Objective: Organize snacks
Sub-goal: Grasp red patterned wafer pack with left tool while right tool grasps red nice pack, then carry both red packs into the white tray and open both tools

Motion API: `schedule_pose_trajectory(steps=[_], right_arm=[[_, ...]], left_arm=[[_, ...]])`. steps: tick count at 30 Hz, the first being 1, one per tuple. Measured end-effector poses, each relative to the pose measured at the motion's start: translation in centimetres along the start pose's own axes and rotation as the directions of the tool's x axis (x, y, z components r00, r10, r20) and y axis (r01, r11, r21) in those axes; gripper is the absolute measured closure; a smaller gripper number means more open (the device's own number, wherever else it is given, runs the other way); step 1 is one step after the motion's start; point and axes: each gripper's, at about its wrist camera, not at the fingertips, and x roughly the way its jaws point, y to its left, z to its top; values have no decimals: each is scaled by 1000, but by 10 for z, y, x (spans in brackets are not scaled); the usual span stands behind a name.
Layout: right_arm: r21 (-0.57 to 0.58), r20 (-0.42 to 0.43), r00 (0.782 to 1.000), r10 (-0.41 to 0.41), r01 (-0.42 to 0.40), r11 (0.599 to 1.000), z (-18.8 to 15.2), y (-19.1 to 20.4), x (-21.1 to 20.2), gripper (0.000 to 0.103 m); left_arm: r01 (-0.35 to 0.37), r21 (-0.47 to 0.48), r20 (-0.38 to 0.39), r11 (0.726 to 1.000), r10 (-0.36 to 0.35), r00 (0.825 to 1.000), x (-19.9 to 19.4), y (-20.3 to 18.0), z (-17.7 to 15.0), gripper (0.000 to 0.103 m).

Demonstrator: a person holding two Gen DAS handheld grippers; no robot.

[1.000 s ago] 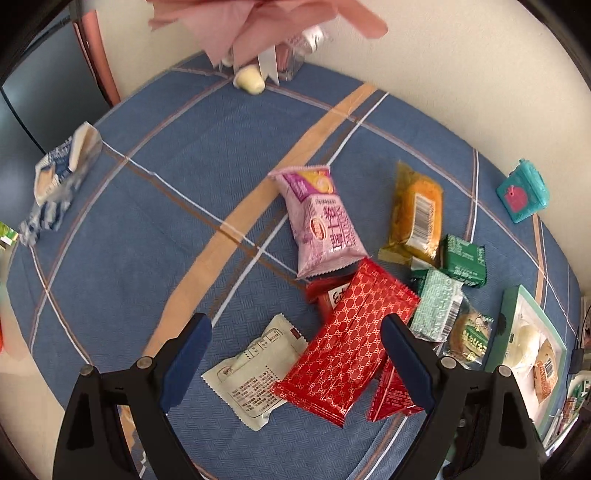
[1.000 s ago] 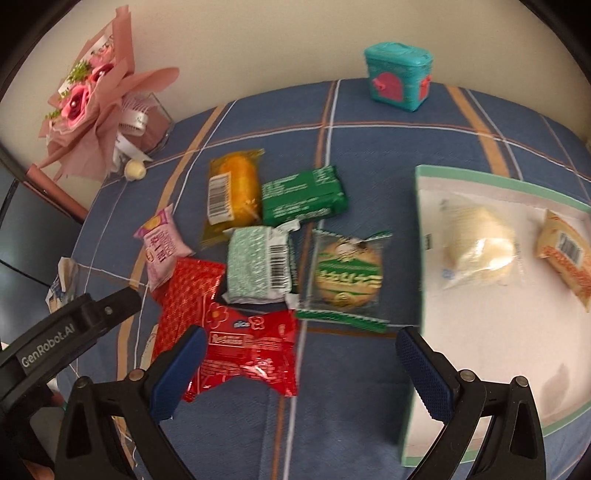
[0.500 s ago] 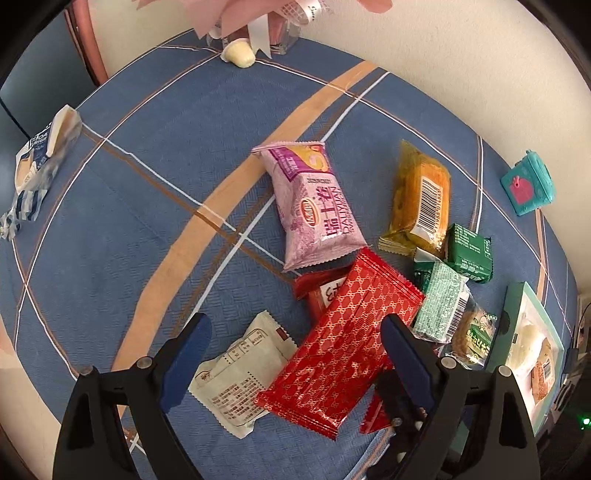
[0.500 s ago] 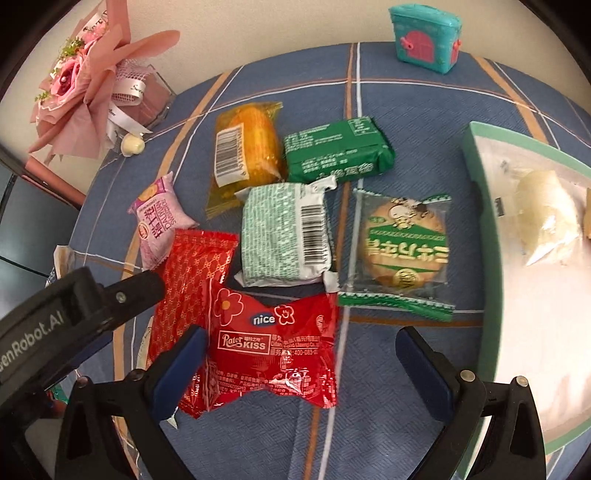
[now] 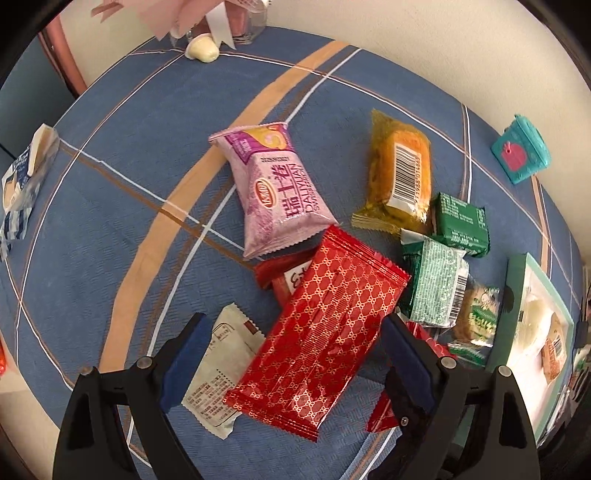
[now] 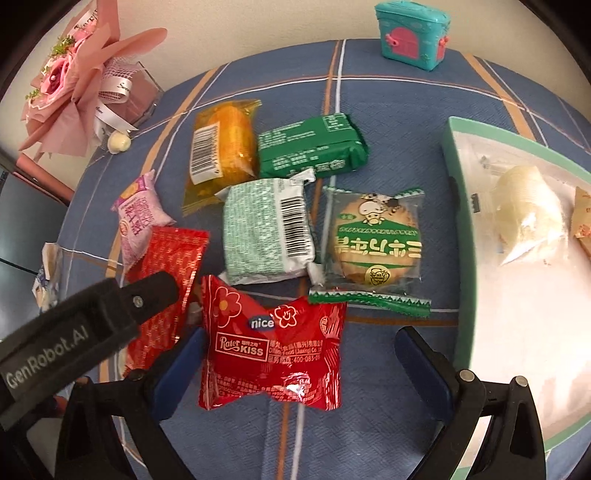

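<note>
Snack packets lie on a blue checked tablecloth. My left gripper (image 5: pixel 291 354) is open, its jaws on either side of a long red patterned packet (image 5: pixel 321 332) with a white packet (image 5: pixel 218 365) beside it. A pink packet (image 5: pixel 280 192) and an orange cake packet (image 5: pixel 402 177) lie beyond. My right gripper (image 6: pixel 295 369) is open around a red "nice" packet (image 6: pixel 273 350). Beyond it are a pale green packet (image 6: pixel 266 229), a round biscuit packet (image 6: pixel 376 240) and a dark green packet (image 6: pixel 310 147). The left gripper's body (image 6: pixel 74 332) shows at the right wrist view's left.
A green-rimmed tray (image 6: pixel 452 206) at the right holds a pale bun packet (image 6: pixel 524 210) and an orange packet. A teal toy box (image 6: pixel 412 33) stands at the back by the wall. A pink flower bouquet (image 6: pixel 70 85) stands at the back left. A blue-white packet (image 5: pixel 22 181) lies far left.
Both grippers have moved forward and lower toward the packets. The red patterned packet now lies between the left jaws, the red "nice" packet between the right jaws.
</note>
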Motion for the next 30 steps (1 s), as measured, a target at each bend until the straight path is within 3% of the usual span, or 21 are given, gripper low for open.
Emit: schedule_pose_trajectory(steps=[4, 8, 12, 16, 30], right_arm=[[0, -18, 999, -30, 30, 1000, -2, -6, 1, 17], [1, -16, 999, -37, 37, 999, -3, -12, -3, 28], [9, -23, 999, -31, 31, 999, -5, -20, -7, 31], [15, -28, 999, -23, 23, 1000, -7, -28, -13, 33], [3, 1, 1000, 20, -20, 1000, -2, -27, -40, 39]], left_arm=[[-18, 29, 11, 999, 17, 1000, 3, -12, -1, 13], [-18, 51, 15, 999, 17, 1000, 3, -26, -2, 26], [-26, 66, 8, 997, 26, 1000, 9, -35, -5, 45], [-18, 70, 18, 997, 17, 1000, 8, -40, -7, 52], [-2, 67, 89, 998, -4, 996, -21, -38, -5, 55]])
